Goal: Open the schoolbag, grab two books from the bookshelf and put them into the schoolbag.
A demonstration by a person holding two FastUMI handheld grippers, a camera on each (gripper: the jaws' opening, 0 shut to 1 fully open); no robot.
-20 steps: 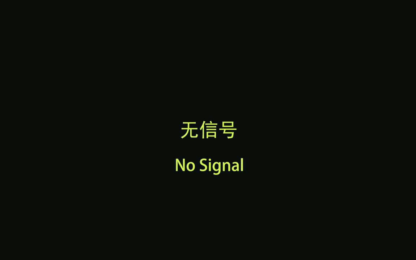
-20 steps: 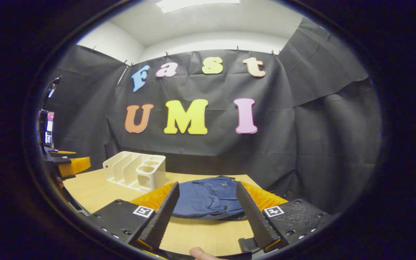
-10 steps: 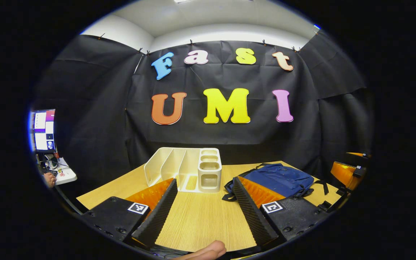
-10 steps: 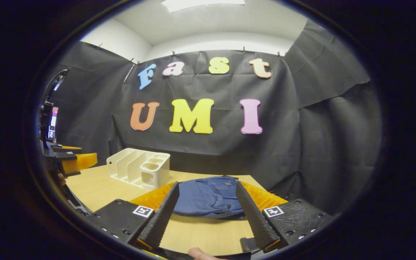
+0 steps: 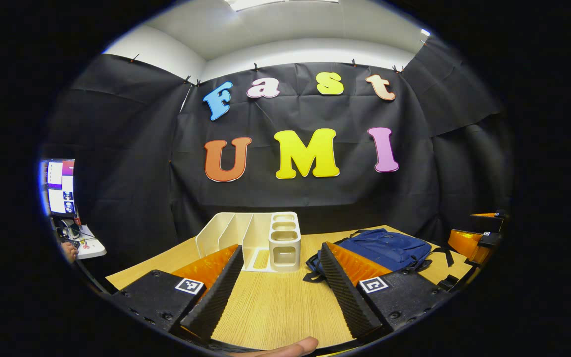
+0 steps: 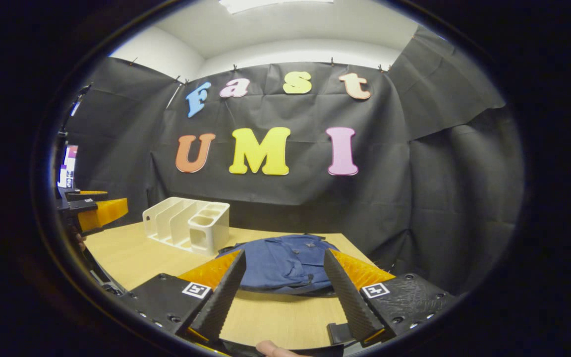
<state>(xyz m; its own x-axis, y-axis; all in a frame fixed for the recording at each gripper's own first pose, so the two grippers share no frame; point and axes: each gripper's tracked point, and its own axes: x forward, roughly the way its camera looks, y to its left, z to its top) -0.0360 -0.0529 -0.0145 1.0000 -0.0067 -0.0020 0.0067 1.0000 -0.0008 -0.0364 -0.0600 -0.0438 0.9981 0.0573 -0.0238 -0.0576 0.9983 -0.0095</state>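
Left claw [image 5: 278, 290] and right claw [image 6: 283, 287], both spread and empty, above tabletop [image 5: 275, 307]; blue schoolbag [image 6: 285, 265] lies flat, closed, beside white bookshelf [image 5: 253, 240].

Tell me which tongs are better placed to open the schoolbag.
Right, probably. The right tongs point straight at the schoolbag, open, with it framed between their fingers. The left tongs face the white bookshelf; the bag lies off to their side.
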